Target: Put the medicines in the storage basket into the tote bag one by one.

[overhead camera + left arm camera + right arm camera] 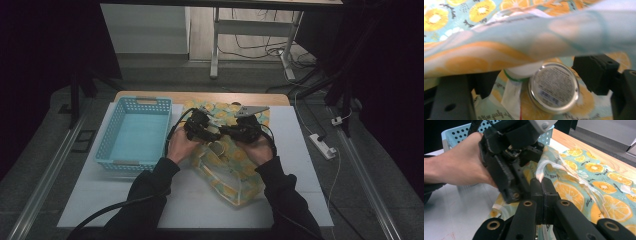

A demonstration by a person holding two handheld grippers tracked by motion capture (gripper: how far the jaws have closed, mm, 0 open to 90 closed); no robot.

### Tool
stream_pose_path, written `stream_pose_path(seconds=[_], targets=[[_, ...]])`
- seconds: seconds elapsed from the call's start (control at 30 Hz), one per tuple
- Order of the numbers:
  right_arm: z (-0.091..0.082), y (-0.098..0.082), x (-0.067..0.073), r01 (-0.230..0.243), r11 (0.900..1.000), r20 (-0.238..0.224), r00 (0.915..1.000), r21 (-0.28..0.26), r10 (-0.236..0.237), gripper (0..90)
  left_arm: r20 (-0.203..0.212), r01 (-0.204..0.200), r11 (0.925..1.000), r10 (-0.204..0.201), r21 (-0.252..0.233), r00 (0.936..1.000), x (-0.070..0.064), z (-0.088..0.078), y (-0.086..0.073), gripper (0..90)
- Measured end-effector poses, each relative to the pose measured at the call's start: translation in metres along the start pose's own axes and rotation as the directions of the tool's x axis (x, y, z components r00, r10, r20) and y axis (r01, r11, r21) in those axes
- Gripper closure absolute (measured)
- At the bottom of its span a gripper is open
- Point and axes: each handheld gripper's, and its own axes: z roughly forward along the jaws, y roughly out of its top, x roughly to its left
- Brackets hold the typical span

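Two hand-held tools meet over a fruit-print pouch (235,170) at the middle of the counter (300,165); the right tool (543,182) has its jaws pressed together on a pale strip at the pouch's mouth (546,168), while the left tool (531,82) reaches inside the pouch with its jaws standing apart and nothing pinched between them; between those jaws lies one round tin (553,87), its flat face covered in fine print with a barcode, too blurred to read, and just beside it, touching its rim, one white tube with a green band (520,73); cursive lettering runs along the pouch's lining (486,116) near the bottom of the left gripper view, also unreadable; the pouch's printed flap (529,37) drapes across the top of that view, close over the tin; the pouch lies slantwise, its far end near the counter's wooden back edge (200,96) and its near end well inside the white mat; one blue perforated basket (134,132) stands just left of the pouch, near the mat's left edge; bare mat lies open to the right of the pouch and toward the person's side; both sleeves (150,195) come in from the near edge.
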Motion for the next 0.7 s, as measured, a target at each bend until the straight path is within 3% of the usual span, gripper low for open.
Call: stream_pose_path(seconds=[0.33, 0.7], targets=[[0.0, 0.0, 0.0, -0.002, 1.0, -0.003, 1.0, -0.001, 0.002, 90.0, 0.105, -0.006, 0.9998, 0.008, -0.017, 0.9944, -0.01, -0.016, -0.009, 13.9], [0.0, 0.0, 0.0, -0.001, 1.0, -0.003, 1.0, 0.002, 0.001, 90.0, 0.167, -0.044, 0.998, 0.051, -0.045, 0.9846, -0.026, -0.031, -0.02, 3.2]])
